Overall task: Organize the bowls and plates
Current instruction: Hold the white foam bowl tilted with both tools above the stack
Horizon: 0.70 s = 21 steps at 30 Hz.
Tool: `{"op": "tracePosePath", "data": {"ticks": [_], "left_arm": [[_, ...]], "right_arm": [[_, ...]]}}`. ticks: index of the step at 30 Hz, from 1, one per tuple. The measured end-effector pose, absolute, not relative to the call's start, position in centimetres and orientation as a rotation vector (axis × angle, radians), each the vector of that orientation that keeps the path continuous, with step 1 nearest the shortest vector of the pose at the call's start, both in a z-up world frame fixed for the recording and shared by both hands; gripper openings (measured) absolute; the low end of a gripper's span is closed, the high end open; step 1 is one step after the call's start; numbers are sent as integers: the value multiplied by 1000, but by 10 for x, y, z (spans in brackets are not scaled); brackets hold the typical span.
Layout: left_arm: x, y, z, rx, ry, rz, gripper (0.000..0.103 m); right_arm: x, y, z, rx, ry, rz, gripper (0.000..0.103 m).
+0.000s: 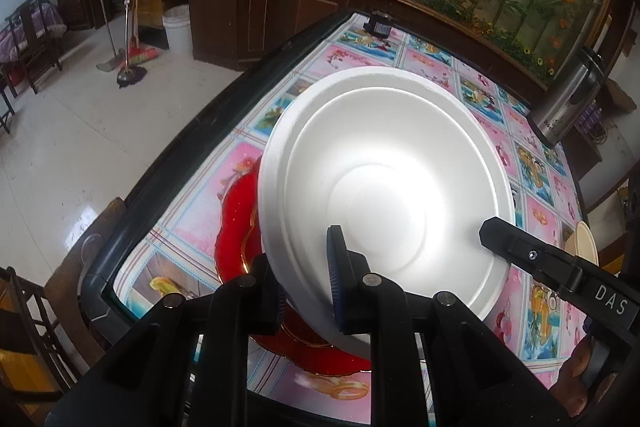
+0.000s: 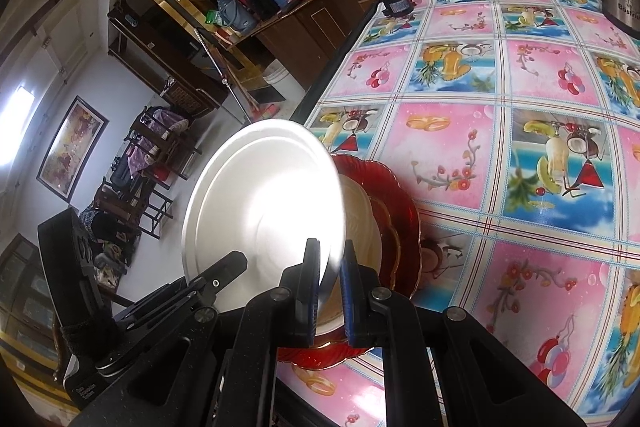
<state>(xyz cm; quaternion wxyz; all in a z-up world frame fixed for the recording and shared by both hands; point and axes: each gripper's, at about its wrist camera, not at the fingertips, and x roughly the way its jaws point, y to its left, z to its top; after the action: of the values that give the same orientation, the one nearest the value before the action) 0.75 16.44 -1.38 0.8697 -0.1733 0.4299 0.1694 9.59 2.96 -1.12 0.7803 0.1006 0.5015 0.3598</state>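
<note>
Left wrist view, white plate (image 1: 384, 183): it is tilted above the red plate (image 1: 232, 227), near the table (image 1: 420, 59) edge, so it can probably go down on the pile.
Left wrist view, left gripper (image 1: 308, 279): clenched on the near rim of the white plate, one blue pad over it and one under.
Left wrist view, right gripper (image 1: 532, 255): its finger reaches the rim from the right, to share the hold.
Right wrist view, right gripper (image 2: 330, 291): pinches the white plate (image 2: 264, 211) rim tightly.
Right wrist view, pile: a cream dish (image 2: 362, 223) lies in the red plate (image 2: 400, 223), just behind.
Right wrist view, left gripper (image 2: 224, 269): it meets the rim at the left.
</note>
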Motion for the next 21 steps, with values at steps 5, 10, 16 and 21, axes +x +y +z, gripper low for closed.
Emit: {"op": "tracePosePath", "data": {"ticks": [5, 10, 16, 21], "left_arm": [[9, 166, -17, -367, 906, 352, 16], [8, 166, -20, -371, 912, 351, 16], [8, 166, -20, -372, 914, 349, 16], [9, 167, -21, -372, 919, 351, 16]], "right_arm": [[96, 29, -8, 219, 1077, 778, 9], [94, 30, -10, 212, 1084, 773, 9], [92, 30, -12, 214, 1087, 769, 9], [94, 29, -13, 217, 1090, 765, 9]]}}
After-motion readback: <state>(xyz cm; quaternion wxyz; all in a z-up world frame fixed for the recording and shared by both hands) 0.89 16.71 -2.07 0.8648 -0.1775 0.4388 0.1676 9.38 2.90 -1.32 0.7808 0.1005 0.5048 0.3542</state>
